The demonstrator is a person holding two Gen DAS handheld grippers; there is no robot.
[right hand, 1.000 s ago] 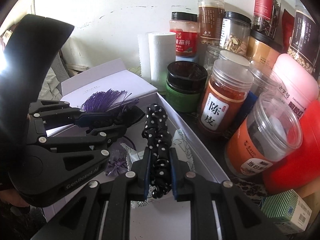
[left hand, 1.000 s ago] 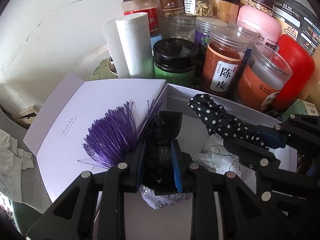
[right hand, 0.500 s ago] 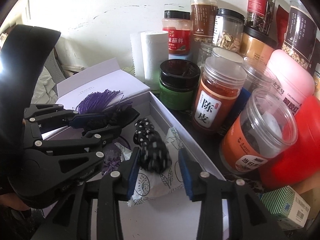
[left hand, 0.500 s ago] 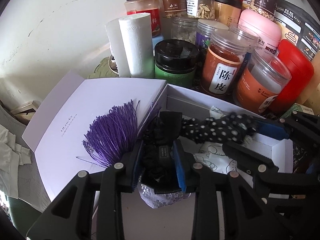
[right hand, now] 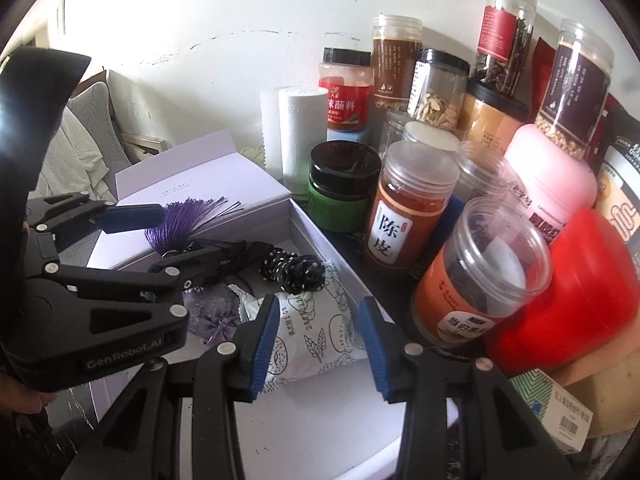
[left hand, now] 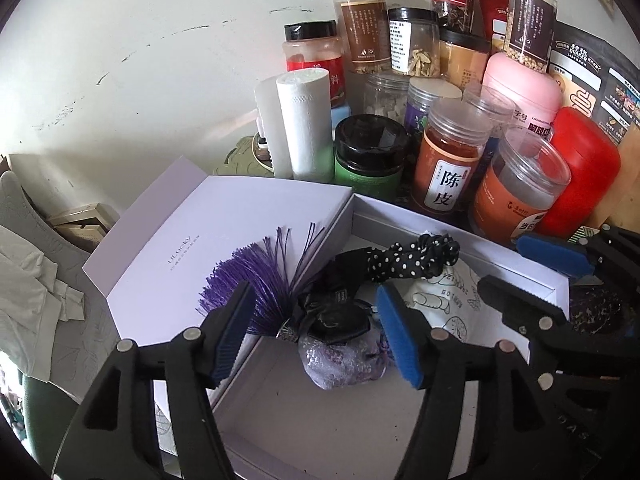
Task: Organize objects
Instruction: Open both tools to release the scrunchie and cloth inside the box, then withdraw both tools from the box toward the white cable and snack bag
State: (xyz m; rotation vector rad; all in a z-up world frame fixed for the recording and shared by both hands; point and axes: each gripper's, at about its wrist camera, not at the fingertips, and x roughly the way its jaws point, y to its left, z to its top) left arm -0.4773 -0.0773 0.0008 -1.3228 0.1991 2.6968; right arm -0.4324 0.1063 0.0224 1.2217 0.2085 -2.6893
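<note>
L gripper (left hand: pixel 316 330): jaws just been opening, nothing gripped; black hair bow (left hand: pixel 332 312) lies loose between/below pads.
R gripper (right hand: pixel 316 344): jaws apart, empty; polka-dot scrunchie (right hand: pixel 294 270) just ahead, on printed sachet (right hand: pixel 312 336).
Box (left hand: pixel 520 264): holds all three; bow prob. rests on purple pouch (left hand: pixel 340 362).

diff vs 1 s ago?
Both let go. Left gripper has just opened, leaving the black hair clip in the white box. Right gripper opened too; the polka-dot scrunchie dropped into the box. Jars unchanged.

A scuffed white wall (left hand: pixel 140 60) stands behind, with grey leaf-patterned fabric (right hand: pixel 86 128) at left.
</note>
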